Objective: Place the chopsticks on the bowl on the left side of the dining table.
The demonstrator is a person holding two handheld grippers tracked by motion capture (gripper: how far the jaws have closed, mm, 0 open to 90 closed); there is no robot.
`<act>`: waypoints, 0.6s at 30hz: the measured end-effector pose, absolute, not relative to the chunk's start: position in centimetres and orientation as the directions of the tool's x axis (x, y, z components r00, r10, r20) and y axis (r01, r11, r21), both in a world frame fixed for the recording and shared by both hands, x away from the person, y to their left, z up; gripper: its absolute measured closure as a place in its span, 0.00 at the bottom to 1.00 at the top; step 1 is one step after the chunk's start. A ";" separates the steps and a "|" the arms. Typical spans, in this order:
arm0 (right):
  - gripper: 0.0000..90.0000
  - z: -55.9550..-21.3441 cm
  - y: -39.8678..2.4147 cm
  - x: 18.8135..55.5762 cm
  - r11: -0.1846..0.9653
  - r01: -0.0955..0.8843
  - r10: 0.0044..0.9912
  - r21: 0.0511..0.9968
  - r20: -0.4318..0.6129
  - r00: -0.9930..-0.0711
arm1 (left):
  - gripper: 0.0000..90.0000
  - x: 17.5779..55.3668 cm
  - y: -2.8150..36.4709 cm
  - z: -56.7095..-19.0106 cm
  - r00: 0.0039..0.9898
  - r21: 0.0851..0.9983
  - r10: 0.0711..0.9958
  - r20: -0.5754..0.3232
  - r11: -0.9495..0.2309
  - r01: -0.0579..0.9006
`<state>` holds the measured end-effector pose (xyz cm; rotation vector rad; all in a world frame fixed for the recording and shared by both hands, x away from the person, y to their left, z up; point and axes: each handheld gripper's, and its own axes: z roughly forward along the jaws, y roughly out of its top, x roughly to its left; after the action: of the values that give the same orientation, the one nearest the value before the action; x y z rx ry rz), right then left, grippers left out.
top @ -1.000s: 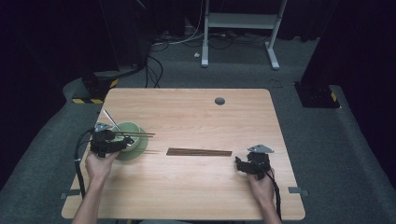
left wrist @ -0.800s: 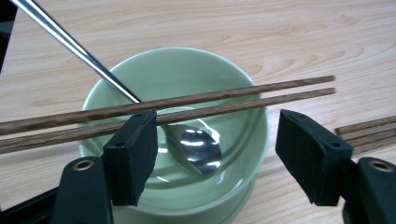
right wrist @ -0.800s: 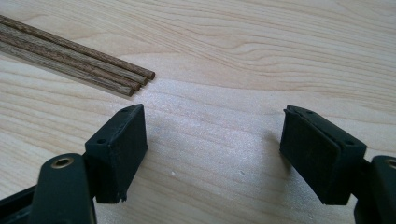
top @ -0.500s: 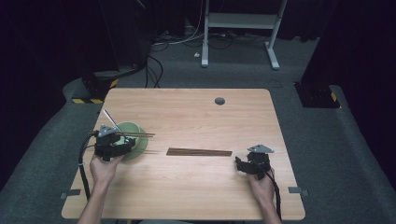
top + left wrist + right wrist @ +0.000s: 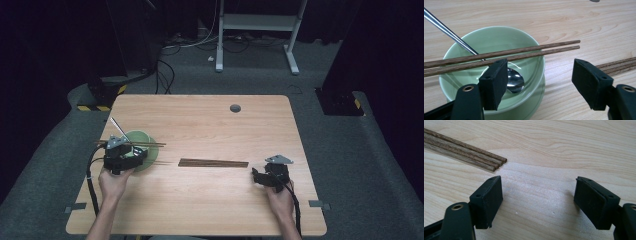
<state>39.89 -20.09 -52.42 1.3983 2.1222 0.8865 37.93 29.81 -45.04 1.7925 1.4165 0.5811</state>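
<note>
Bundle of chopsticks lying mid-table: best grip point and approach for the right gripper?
Take the bundle of chopsticks near its right end, the part closest to the right gripper, whose jaws stand open. Come from above with the jaws across the sticks: they lie flat, side by side, so closing crosswise probably gathers them together.

We hold the left gripper [image 5: 131, 156] near the tabletop's left edge and the right gripper [image 5: 260, 176] near its right edge, jaws wide apart.

Round grey grommet [image 5: 235, 108] in wooden table [image 5: 210, 210]; white desk frame [image 5: 260, 22], cables on floor behind.
</note>
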 end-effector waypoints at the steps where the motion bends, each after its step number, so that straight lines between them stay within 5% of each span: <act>1: 0.25 -52.4 -20.1 39.9 0.281 0.635 0.922 0.719 -0.018 -0.388 | 0.33 37.9 29.8 -45.0 0.280 0.790 0.954 -0.104 -0.091 0.606; 18: 0.25 -52.4 -20.1 39.9 0.281 0.635 0.922 0.719 -0.018 -0.388 | 0.33 38.4 29.1 -45.4 0.293 0.785 0.950 -0.111 -0.097 0.612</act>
<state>39.89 -20.09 -52.42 1.3979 2.1224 0.8861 38.42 29.05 -45.43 1.8029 1.4082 0.5629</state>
